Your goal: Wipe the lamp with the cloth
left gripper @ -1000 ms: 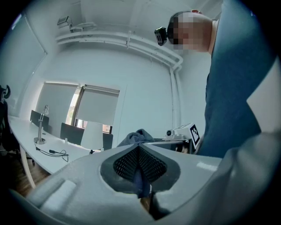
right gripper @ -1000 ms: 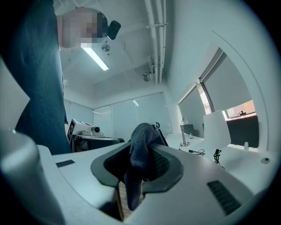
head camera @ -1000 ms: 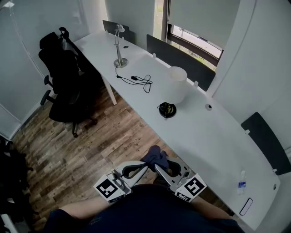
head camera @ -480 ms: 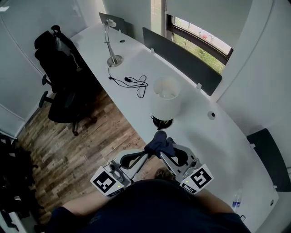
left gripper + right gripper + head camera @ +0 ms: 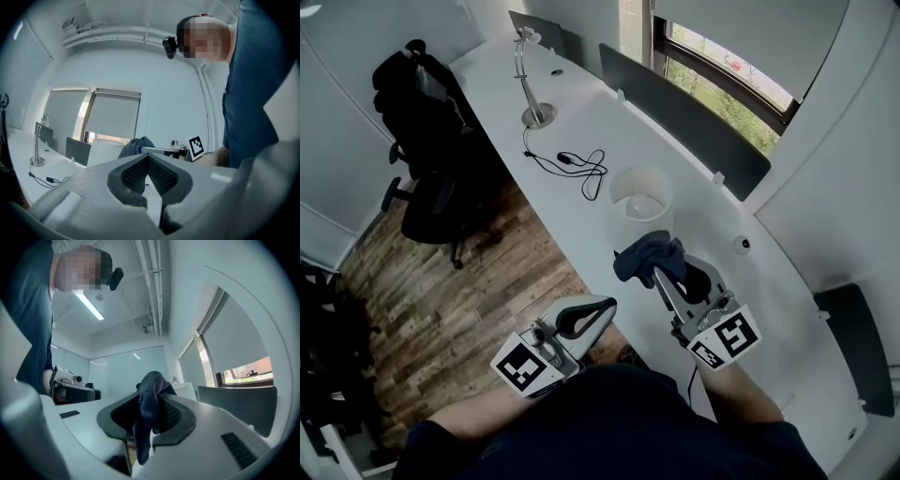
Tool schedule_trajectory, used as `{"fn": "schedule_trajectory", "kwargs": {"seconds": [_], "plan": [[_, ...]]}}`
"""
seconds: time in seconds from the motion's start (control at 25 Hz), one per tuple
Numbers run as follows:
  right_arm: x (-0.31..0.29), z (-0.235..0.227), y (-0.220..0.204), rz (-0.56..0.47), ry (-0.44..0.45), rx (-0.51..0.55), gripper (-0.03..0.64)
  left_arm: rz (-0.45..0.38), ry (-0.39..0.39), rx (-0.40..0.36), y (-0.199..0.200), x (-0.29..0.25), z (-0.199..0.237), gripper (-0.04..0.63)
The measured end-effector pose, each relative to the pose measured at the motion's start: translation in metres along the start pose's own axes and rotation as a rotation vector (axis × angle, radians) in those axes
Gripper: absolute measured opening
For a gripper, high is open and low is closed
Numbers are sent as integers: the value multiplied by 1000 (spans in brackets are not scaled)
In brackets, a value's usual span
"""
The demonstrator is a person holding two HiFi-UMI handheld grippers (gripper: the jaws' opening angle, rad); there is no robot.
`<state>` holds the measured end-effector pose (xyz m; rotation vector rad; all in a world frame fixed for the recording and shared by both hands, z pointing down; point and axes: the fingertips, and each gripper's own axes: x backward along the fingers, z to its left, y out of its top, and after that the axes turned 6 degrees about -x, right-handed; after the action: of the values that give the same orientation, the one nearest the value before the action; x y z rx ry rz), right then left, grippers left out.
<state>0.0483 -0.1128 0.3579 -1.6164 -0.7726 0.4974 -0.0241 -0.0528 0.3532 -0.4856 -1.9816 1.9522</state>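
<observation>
White table, lamp not wiped yet imo: right gripper fingers clamp the cloth beside its shade, left gripper fingers closed, empty.

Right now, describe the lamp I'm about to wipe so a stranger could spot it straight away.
Look along the long white desk under the window. About midway, just beyond the dark blue cloth in the right claw, stands the lamp. Its wide white drum shade sets it apart from the slim silver desk lamp at the far end.
</observation>
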Motion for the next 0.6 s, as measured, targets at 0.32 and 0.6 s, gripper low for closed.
{"fn": "schedule_trajectory", "kwargs": {"seconds": [0.32, 0.6], "plan": [[-23, -18, 3, 14, -33, 35, 94, -22, -10, -17, 12, -7, 23, 2], [-17, -29, -31, 49, -35, -3, 94, -6, -7, 0, 1, -12, 27, 2]]}}
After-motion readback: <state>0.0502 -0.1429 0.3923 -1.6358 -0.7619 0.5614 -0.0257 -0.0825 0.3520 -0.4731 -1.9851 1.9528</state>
